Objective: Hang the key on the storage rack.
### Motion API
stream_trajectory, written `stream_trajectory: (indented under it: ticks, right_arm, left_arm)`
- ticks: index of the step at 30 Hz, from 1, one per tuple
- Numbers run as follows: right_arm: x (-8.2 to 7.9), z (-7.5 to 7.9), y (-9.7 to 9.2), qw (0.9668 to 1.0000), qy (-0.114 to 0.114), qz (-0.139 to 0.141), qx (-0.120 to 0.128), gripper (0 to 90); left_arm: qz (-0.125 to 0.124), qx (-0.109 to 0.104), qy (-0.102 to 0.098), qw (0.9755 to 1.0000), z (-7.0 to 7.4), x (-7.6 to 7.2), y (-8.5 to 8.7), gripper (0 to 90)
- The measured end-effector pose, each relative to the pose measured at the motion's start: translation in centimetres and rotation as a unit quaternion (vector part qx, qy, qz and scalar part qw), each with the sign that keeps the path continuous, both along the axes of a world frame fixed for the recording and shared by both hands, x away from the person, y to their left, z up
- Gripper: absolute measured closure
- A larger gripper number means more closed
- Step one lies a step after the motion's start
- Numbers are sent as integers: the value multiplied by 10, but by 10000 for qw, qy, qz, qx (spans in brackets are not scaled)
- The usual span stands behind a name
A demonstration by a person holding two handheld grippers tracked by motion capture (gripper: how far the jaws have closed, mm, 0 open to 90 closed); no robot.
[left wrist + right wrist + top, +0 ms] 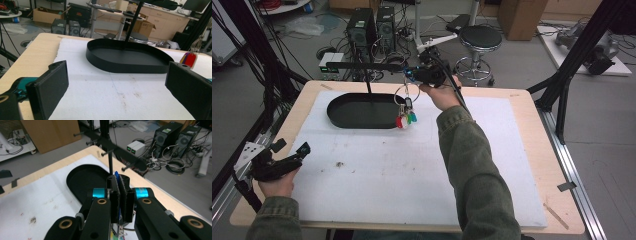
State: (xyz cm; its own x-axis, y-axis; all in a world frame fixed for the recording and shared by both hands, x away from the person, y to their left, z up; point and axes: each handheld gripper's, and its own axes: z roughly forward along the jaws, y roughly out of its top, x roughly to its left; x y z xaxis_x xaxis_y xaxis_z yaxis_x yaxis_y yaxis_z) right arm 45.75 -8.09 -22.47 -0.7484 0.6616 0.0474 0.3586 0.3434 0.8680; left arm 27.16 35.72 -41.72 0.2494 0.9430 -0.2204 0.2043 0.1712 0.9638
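R claw (121, 195) pinches blue tag, prob. keyring's (406, 107); L claw (117, 87) agape.

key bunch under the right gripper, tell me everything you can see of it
The key bunch hangs in the air from the right gripper, above the near right rim of the black oval tray. It has thin metal rings at the top, a dark key or fob in the middle, and red, green and white plastic tags at the bottom. A small blue piece is pinched between the shut jaws.
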Motion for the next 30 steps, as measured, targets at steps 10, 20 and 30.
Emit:
stream_trajectory:
  ticks: [10, 20, 30]
  right_arm:
    - [16, 11, 15, 10000, -20, -15, 96, 878]
    - [32, 12, 33, 9998, 9, 26, 188, 878]
    - [41, 4, 41, 9998, 60, -62, 186, 878]
  left_arm:
    - [22, -21, -7, 10000, 0, 0, 2, 53]
    - [28, -28, 2, 10000, -1, 1, 2, 53]
    - [-15, -67, 21, 10000, -2, 3, 1, 53]
